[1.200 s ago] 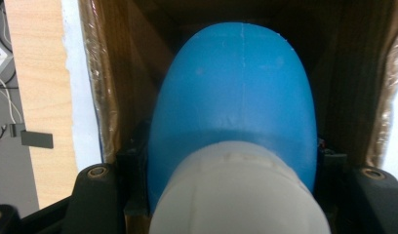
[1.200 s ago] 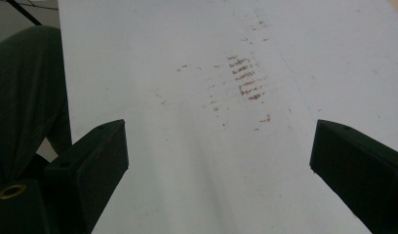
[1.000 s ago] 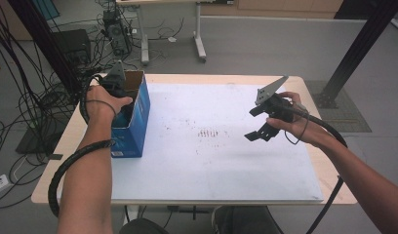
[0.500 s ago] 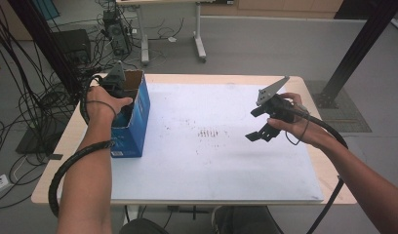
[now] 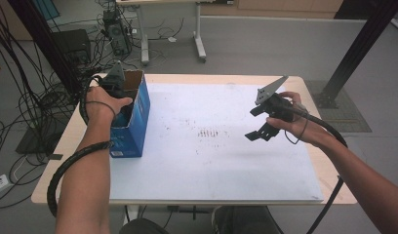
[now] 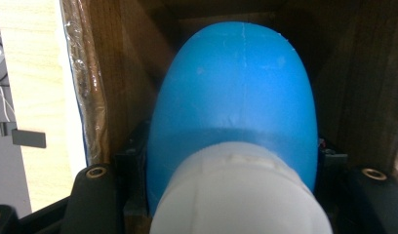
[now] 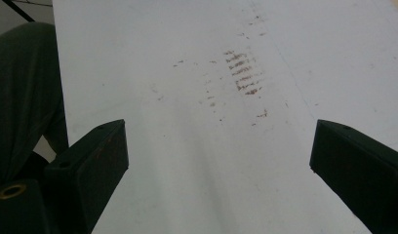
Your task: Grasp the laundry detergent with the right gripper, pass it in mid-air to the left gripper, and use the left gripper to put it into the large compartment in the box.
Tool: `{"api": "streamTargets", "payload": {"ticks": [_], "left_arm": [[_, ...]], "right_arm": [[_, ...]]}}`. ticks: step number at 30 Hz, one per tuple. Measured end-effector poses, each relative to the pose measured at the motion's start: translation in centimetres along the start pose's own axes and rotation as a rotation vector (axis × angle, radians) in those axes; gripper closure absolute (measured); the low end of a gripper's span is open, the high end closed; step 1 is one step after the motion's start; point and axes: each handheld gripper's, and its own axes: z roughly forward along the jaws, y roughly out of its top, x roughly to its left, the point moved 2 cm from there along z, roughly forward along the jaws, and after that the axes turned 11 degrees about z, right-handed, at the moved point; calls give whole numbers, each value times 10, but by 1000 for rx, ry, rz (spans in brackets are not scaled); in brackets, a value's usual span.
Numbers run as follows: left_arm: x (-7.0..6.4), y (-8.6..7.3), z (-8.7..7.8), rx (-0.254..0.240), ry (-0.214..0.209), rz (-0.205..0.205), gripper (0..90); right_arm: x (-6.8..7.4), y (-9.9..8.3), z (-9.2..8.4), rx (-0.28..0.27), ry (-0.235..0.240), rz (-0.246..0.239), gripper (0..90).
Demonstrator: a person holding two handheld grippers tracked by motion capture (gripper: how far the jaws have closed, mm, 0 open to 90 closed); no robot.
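Over at the left edge of the table [image 5: 187,204], the person's left hand has pushed the left gripper [image 5: 120,100] down into the open top of a tall blue carton [image 5: 138,126]. From above I can see the grey plate of that gripper poking up over the carton's rim, with the hand wrapped around the body and the cable looping back along the forearm.

Looking along that gripper's own jaws, the brown cardboard inside of the carton rises on both sides, and right between the two black jaws sits a smooth, rounded blue and white object [image 6: 236,122]. Its white end is nearest the camera and its blue, domed end points deeper into the carton. The jaws are drawn in tight against its flanks, one on each side, so the left gripper is clamped on it.

The right gripper [image 5: 263,122] is well apart from all this, held above the white sheet [image 5: 211,165] toward the right side of the table, jaws pointing toward the middle. Its jaws stand wide with nothing between them; past them lies the sheet with a patch of small brownish marks [image 7: 243,73].
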Motion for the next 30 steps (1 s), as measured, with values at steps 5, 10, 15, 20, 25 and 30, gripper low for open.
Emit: {"api": "streamTargets", "payload": {"ticks": [5, 10, 15, 20, 25, 30], "left_arm": [[0, 0, 0, 0, 1, -1, 368], [0, 0, 0, -3, -1, -3, 367], [1, 0, 0, -4, -4, -4, 367], [0, 0, 0, -5, -2, -3, 367], [0, 0, 0, -5, -2, -4, 367], [0, -1, 0, -7, 1, -3, 367]], "right_arm": [[0, 0, -1, 0, -2, 3, 72], [0, 1, -1, 0, -3, -1, 73], [0, 0, -2, 1, -5, 0, 73], [1, 0, -1, 2, -4, 2, 73], [1, 1, -2, 1, -3, -2, 75], [0, 0, -2, -1, -4, -1, 74]]}}
